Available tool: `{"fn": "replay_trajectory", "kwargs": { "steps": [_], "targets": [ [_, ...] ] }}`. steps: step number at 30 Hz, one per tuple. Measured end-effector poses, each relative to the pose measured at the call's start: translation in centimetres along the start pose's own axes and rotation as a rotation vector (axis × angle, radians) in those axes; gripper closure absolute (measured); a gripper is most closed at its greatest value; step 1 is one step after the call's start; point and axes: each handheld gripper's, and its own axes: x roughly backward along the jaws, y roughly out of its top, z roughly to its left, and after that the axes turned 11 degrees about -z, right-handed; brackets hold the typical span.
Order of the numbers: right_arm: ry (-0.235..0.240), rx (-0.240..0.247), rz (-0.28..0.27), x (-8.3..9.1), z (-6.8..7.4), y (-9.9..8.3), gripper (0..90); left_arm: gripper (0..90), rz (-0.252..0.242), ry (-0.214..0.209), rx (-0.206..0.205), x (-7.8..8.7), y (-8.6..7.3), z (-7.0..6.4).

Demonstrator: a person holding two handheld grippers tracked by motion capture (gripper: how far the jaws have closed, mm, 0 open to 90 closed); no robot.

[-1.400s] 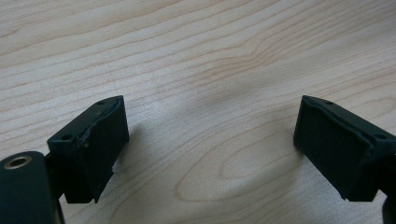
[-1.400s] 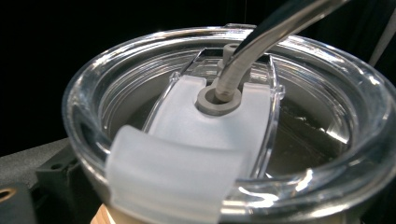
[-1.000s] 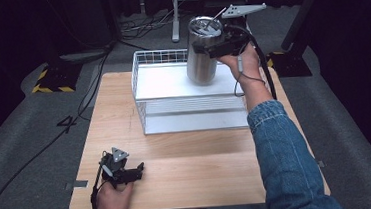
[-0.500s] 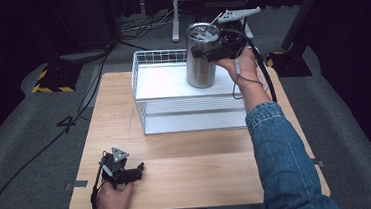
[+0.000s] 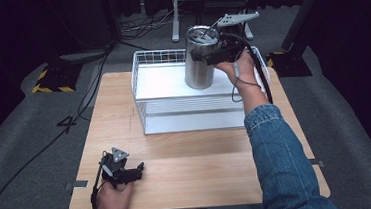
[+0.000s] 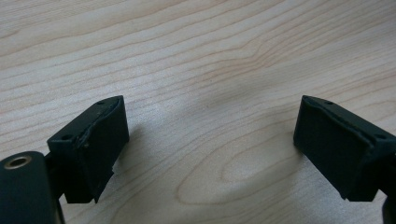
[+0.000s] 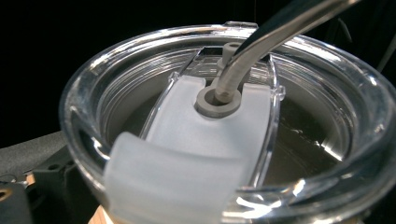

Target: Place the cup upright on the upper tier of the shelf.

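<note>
High view, tumbler (image 5: 199, 58): a steel cup with a clear lid, upright in the white wire basket (image 5: 148, 87) at the far side of the table (image 5: 189, 179).
High view, right gripper (image 5: 208, 55): at the tumbler's upper right side, up against its wall just under the lid; the jaws appear clamped on it.
High view, left gripper (image 5: 137, 169): on the near left part of the table, well apart from the basket, jaws pointing right.
Left gripper view, jaws: spread wide, nothing between them, bare wood below.
Right gripper view, lid (image 7: 224, 140): very close, clear plastic with a frosted slider; a metal straw (image 7: 261, 42) passes through its grey ring.
Right gripper view, jaws: one dark jaw shows at the lower left, beside the tumbler.
</note>
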Motion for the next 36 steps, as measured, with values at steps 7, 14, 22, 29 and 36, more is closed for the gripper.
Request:
{"fn": "replay_trajectory", "kwargs": {
  "steps": [7, 14, 22, 29, 36],
  "targets": [
    [0.001, 0.000, -0.036, 0.2, 0.1, 0.2, 0.0, 10.7, 0.000, 0.002, 0.001, 0.0, 0.0, 0.0],
    [-0.012, 0.021, -0.042, 1.0, 0.4, 0.5, 0.0, 10.7, -0.003, 0.004, -0.002, -0.1, 0.1, 0.0],
    [-0.032, 0.057, -0.033, 3.5, 1.0, 1.1, 0.0, 10.7, -0.002, 0.004, 0.002, -0.2, 0.1, 0.0],
    [-0.039, 0.072, -0.043, 6.2, 1.9, 1.7, 0.0, 10.7, -0.003, 0.004, 0.003, -0.2, 0.1, 0.0],
    [-0.048, 0.075, -0.051, 9.3, 3.0, 1.4, 0.0, 10.7, -0.003, 0.005, 0.006, -0.2, 0.1, 0.0]
  ]
}}
